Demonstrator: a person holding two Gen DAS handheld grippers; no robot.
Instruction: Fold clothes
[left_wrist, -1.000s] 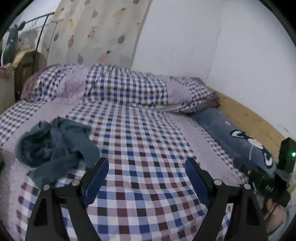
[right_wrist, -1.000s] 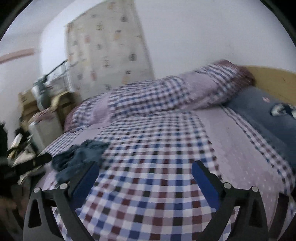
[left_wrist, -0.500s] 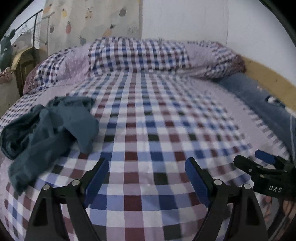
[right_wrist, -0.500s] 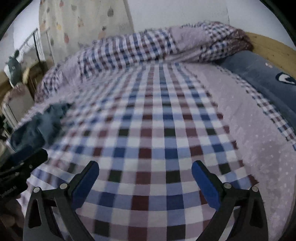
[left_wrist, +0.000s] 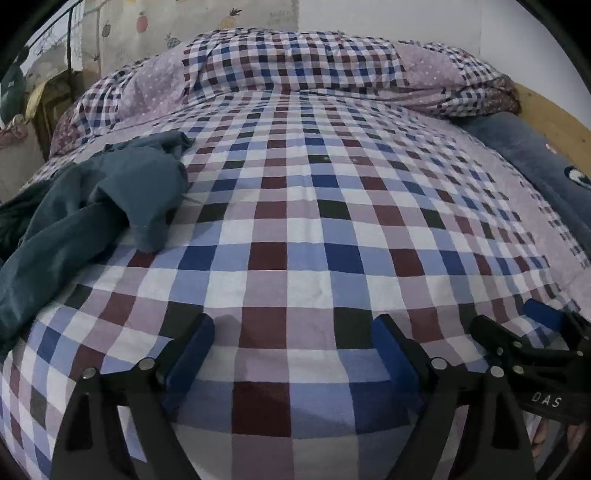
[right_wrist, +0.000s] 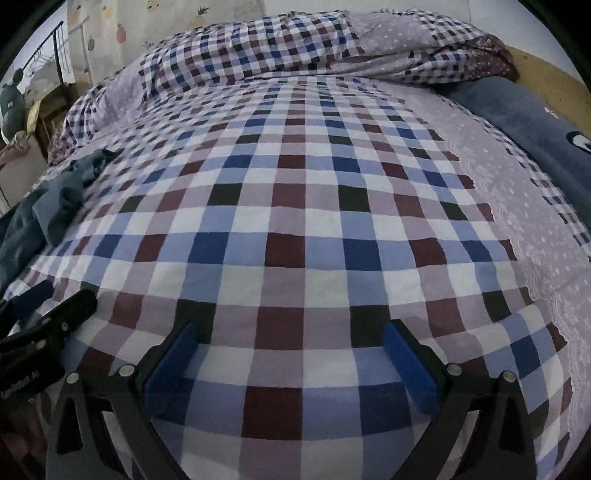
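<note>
Both spread wide, gripping nothing.
Left gripper (left_wrist: 291, 332), right gripper (right_wrist: 291, 336) over checked bedsheet (left_wrist: 303, 229); crumpled teal garment (left_wrist: 92, 206) far left of fingers, untouched.

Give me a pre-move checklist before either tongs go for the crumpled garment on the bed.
1. Left tongs open and empty: ok.
2. Right tongs open and empty: ok.
3. Teal garment in view, unobstructed: ok, lying crumpled at the left side of the checked bedspread.
4. Garment within easy reach of the left tongs: not ok yet; it lies ahead and to the left, apart from the fingers.
5. Collar, hem or sleeves identifiable for a grasp: cannot tell, too bunched.
6. Flat spot for folding: ok, the spread ahead of both tongs looks smooth.
</note>
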